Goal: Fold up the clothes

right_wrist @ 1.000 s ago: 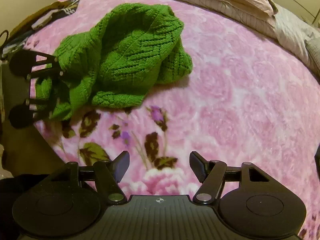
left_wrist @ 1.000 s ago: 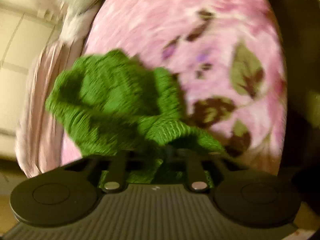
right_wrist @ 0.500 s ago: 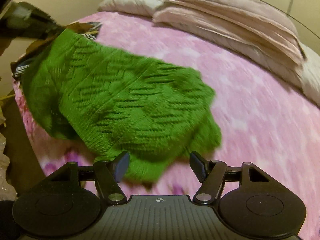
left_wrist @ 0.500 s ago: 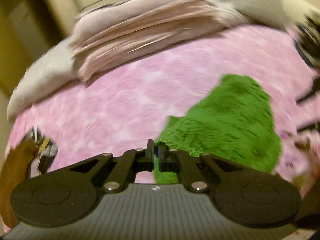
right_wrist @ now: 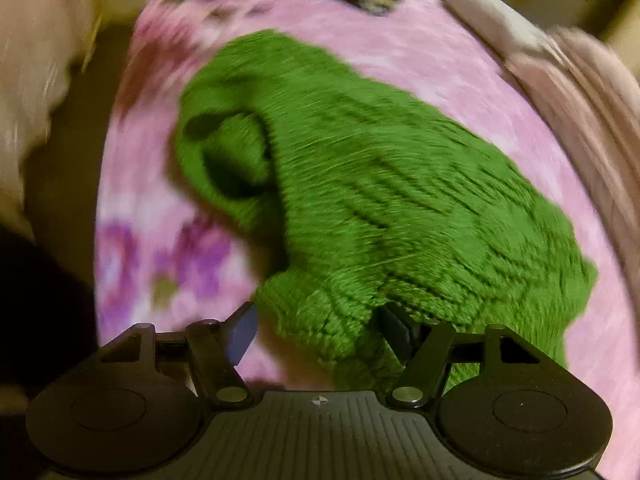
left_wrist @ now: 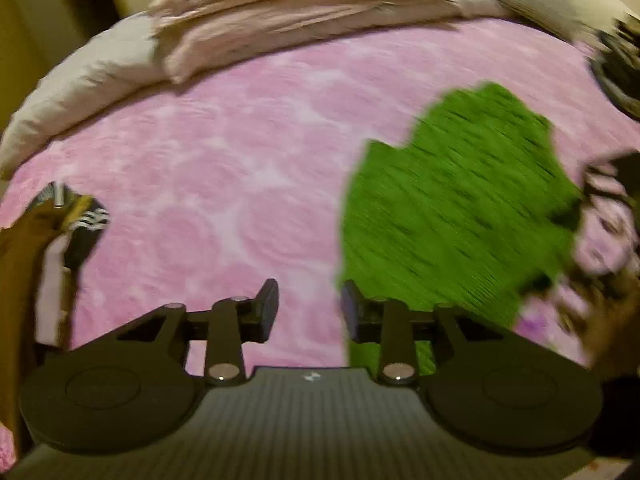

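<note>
The green knitted sweater [right_wrist: 380,184] in front of you is a chunky, open-patterned knit with raised ribs and diagonal lace rows, lying rumpled on the bed's pink fleece blanket [left_wrist: 224,184], which is soft and plush with pale rose swirls and darker purple and brown flowers towards its edge. In the right wrist view a rolled, tube-like opening of the sweater, whether cuff or neck you cannot tell, gapes dark on the left of the heap, and a thick ribbed edge bulges down towards you. Your right tongs [right_wrist: 316,336] stand wide apart with that ribbed edge lying between the fingers; the cloth reaches the right finger and partly hides it, but the pads are not pressing on it. Your left tongs [left_wrist: 308,312] are opening, with only pink blanket showing in the gap; the sweater's edge sits just behind the right-hand finger [left_wrist: 352,312] and spreads away to the right as a rounded, blurred green mass. At the head of the bed lies a stack of folded pale pink bedding [left_wrist: 304,12] with soft layered edges, flanked by a whitish pillow [left_wrist: 80,92]. At the left edge of the left wrist view, a brown and striped piece of cloth [left_wrist: 60,232] hangs over the bedside. Both views are smeared by motion, so finer stitch detail is lost.
</note>
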The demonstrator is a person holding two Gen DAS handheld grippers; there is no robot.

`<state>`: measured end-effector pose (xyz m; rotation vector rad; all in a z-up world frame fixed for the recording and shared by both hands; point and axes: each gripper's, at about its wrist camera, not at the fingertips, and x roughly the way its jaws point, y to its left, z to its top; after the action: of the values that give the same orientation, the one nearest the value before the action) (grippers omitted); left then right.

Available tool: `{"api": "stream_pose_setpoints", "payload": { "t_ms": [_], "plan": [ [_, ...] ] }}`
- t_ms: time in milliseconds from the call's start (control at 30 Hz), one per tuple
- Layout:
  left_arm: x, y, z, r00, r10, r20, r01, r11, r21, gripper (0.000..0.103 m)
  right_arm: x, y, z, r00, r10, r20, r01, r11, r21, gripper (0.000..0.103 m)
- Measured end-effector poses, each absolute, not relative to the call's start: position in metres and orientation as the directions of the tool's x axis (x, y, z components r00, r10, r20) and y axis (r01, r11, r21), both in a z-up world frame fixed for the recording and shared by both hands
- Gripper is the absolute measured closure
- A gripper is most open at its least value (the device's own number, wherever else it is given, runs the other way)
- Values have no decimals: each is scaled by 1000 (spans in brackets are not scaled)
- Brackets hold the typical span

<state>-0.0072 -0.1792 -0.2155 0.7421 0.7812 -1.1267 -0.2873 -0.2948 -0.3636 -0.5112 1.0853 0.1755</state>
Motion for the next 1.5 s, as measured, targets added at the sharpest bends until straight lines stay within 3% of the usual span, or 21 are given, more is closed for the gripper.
{"api": "stream_pose_setpoints", "payload": {
  "t_ms": [100, 167, 233, 267, 300, 400, 467, 500, 533, 633, 900, 967, 1100, 1167, 1300, 1400, 1500],
  "plan": [
    [-47, -166, -231, 186, -522, -833, 982, 126, 140, 44, -293, -293, -376, 480, -145, -865, -435, 817, -378, 39],
    [-72, -163, -248, 172, -530, -830, 979, 1, 203, 41, -295, -293, -381, 488, -155, -859, -449, 800, -399, 43],
    [-95, -162, -268, 180, -538, -823, 942, -146, 302, 38, -296, -296, -382, 485, -185, -855, -425, 804, -416, 81],
    [-100, -162, -279, 182, -537, -824, 917, -209, 339, 38, -294, -300, -379, 483, -193, -854, -401, 819, -411, 91],
    [-104, -165, -287, 190, -533, -825, 892, -258, 372, 38, -293, -305, -372, 483, -192, -855, -370, 840, -397, 97],
    [-96, -175, -302, 184, -525, -831, 859, -326, 396, 38, -290, -315, -345, 494, -182, -850, -279, 893, -353, 99],
    [-90, -183, -303, 152, -496, -855, 864, -353, 359, 49, -289, -322, -322, 508, -165, -846, -210, 928, -307, 100],
    [-87, -187, -301, 133, -480, -867, 873, -357, 332, 71, -288, -325, -309, 516, -153, -843, -165, 948, -273, 100],
    [-85, -190, -296, 127, -470, -874, 881, -351, 316, 85, -289, -328, -297, 524, -149, -838, -125, 960, -249, 100],
    [-81, -193, -264, 96, -482, -871, 914, -303, 268, 103, -293, -335, -254, 563, -151, -813, -34, 978, -205, 100],
    [-71, -186, -136, 148, -642, -753, 957, -100, 273, 103, -294, -351, -125, 675, -222, -704, 91, 972, -219, 101],
    [-86, -183, -121, 169, -658, -733, 954, -77, 290, 99, -300, -349, -107, 686, -232, -690, 92, 968, -234, 101],
    [-138, -170, -124, 184, -682, -708, 964, -16, 266, 67, -306, -346, -90, 699, -215, -682, 73, 970, -231, 101],
    [-167, -166, -139, 191, -676, -711, 971, 26, 236, 61, -305, -342, -92, 697, -193, -691, 49, 974, -223, 101],
    [-217, -166, -181, 255, -646, -719, 961, 89, 261, 29, -297, -333, -94, 694, -147, -704, -13, 976, -216, 101],
    [-238, -178, -213, 320, -620, -717, 931, 64, 360, 21, -290, -332, -100, 686, -136, -715, -31, 976, -216, 101],
    [-229, -194, -239, 355, -611, -708, 913, 62, 404, 21, -288, -335, -104, 677, -143, -722, -30, 975, -221, 101]
  ]
}}
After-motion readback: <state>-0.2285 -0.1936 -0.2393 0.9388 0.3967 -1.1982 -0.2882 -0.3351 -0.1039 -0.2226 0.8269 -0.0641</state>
